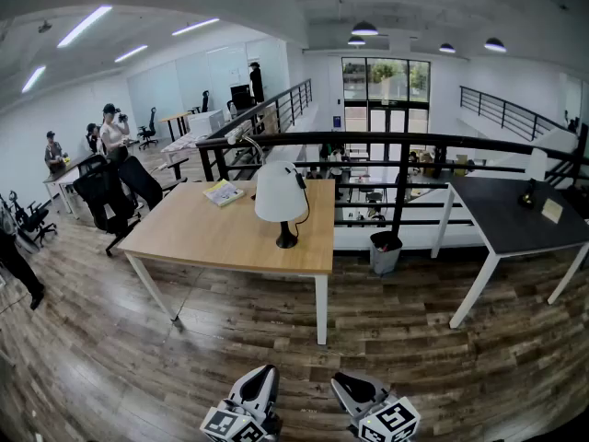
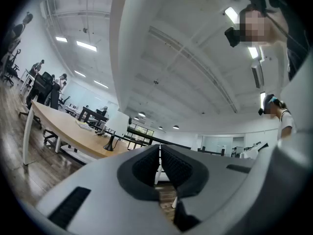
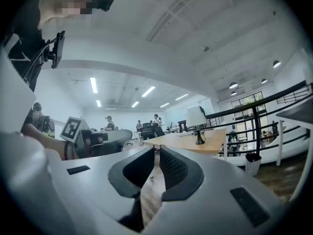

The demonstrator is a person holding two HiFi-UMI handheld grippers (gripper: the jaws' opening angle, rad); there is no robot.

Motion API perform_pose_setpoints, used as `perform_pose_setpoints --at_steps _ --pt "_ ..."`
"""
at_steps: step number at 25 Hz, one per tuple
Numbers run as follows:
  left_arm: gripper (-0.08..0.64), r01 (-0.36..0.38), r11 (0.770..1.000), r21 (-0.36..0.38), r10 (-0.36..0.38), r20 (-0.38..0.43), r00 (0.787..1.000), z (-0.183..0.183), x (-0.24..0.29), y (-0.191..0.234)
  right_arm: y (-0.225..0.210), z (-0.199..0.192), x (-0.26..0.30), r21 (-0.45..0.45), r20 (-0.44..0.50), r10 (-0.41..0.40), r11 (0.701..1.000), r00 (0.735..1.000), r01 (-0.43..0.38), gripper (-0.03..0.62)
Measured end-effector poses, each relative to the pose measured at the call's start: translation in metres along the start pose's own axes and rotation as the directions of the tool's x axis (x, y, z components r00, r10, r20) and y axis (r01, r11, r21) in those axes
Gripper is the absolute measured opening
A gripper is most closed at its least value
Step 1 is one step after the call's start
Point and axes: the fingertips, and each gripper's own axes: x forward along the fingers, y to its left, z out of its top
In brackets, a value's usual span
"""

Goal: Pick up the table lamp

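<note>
The table lamp (image 1: 281, 195) has a white shade and a black stem and foot. It stands upright near the right end of a light wooden table (image 1: 202, 233). My left gripper (image 1: 256, 396) and right gripper (image 1: 360, 394) are low at the front edge of the head view, well short of the table, both shut and empty. In the left gripper view the shut gripper (image 2: 159, 148) points past the table, where the lamp's black stem (image 2: 110, 142) shows at left. From the right gripper (image 3: 156, 152), the lamp (image 3: 196, 118) stands far ahead at right.
A dark table (image 1: 515, 215) with a second lamp (image 1: 541, 162) stands at right. A black railing (image 1: 405, 141) runs behind both tables, with a grey bin (image 1: 386, 251) between them. A yellow booklet (image 1: 224, 191) lies on the wooden table. Office chairs (image 1: 103, 191) and people stand at left.
</note>
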Motion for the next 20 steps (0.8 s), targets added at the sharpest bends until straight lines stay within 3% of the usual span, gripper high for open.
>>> perform_pose_setpoints --at_steps 20 --pt "0.018 0.053 0.997 -0.061 -0.054 -0.002 0.999 0.002 0.035 0.072 -0.021 -0.01 0.086 -0.005 -0.04 -0.049 0.999 0.998 0.049 0.054"
